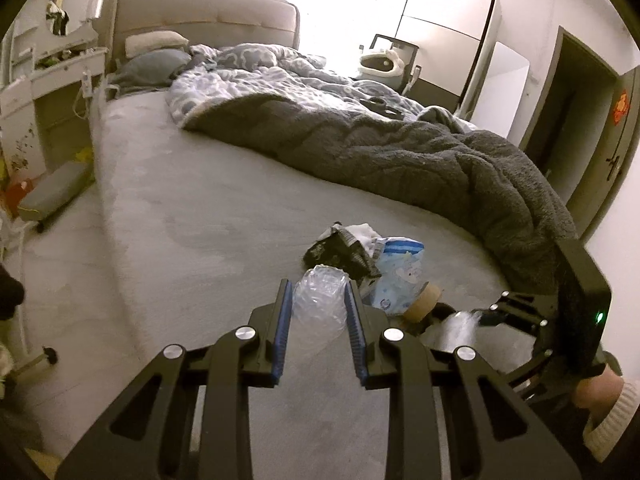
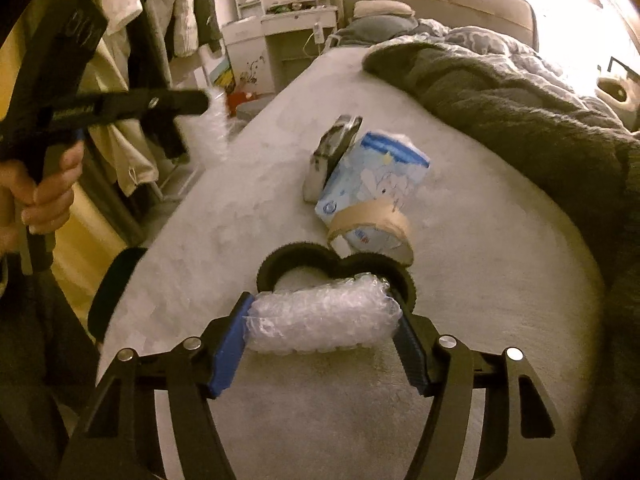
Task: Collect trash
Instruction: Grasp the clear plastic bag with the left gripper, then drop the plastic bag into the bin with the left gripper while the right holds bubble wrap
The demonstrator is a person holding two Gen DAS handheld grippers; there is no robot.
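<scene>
Pinching crumpled clear plastic [image 1: 320,304] in left fingers [image 1: 316,320], right fingers [image 2: 324,324] against bubble wrap roll [image 2: 324,320] on the bed [image 2: 480,280].

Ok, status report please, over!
Left gripper shut on clear plastic wad. Right gripper around bubble wrap roll. Tape roll, blue packet remain.

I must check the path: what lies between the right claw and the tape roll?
A black fuzzy loop lies between the right claw, shut on bubble wrap, and the tape roll; right wrist view.
</scene>
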